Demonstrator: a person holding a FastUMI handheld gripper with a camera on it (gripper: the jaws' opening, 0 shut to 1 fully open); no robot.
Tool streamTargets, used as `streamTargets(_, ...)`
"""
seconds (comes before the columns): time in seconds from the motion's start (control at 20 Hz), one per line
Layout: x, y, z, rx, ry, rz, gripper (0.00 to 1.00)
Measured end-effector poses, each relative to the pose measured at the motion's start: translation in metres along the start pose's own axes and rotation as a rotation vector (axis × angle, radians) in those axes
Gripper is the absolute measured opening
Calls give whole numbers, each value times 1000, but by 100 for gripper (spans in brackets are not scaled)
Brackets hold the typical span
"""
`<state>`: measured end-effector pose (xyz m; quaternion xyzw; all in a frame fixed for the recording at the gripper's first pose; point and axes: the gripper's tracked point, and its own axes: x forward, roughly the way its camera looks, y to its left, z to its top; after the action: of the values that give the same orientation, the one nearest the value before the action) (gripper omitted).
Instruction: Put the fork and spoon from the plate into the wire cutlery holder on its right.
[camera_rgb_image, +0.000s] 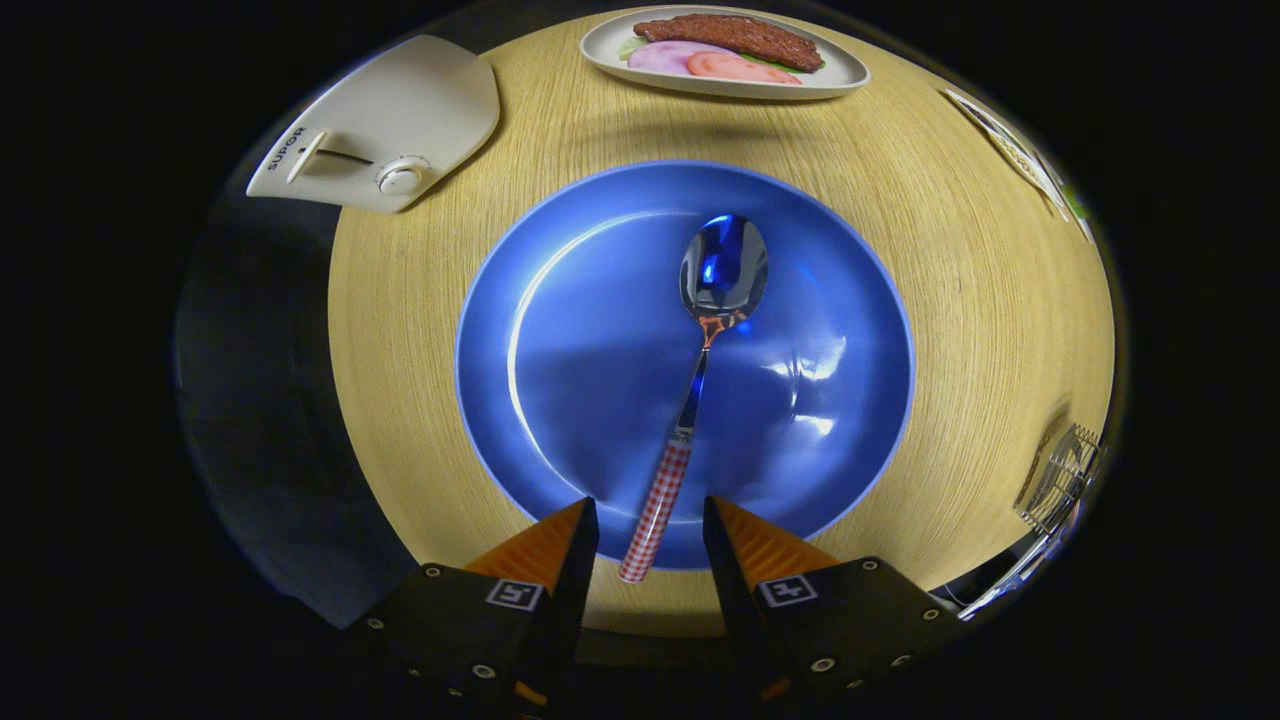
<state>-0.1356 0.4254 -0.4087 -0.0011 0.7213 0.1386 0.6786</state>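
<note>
hand-held gripper (650, 530) hovers low over the near rim of the blue plate (560, 300), fingers spread moderately, nothing held. the red-checked end of the spoon (700, 370) handle sits in the gap between the fingertips, not touched by either as far as visible. whether the tips are level with the handle or above it, cannot tell.

spoon lies in the plate, bowl pointing away from the fingers, shiny metal bowl and neck, checked handle reaching the near rim. no fork to point at in the plate. wire cutlery holder (1062, 478) stands off to the right on the wooden surface (960, 280), well apart from the plate. beyond the plate: a white dish with meat slices (725, 52). far left: a cream appliance with a dial (385, 125).

handling, judged: spoon is light, rigid, not fragile. metal neck is thin and slick, likely to slip or twist under the pads. checked handle is thicker, looks less slippery, so best hold is there, a bit up from the end so it doesn't swing. handle rests flat on a glossy plate, so closing could skid it or click against the plate; fingers need to come down either side and squeeze square. step in hand looks like lining up for the spoon grasp; drop into the holder not yet done.
</note>
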Motion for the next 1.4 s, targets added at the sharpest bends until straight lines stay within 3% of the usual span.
streamTargets(0.45, 10, -2, -10, 75, -9, -23, 18)
streamTargets(0.85, 13, 0, -5, 83, -31, 25, 9)
streamTargets(1.4, -15, -14, -3, -61, -124, 60, 6)
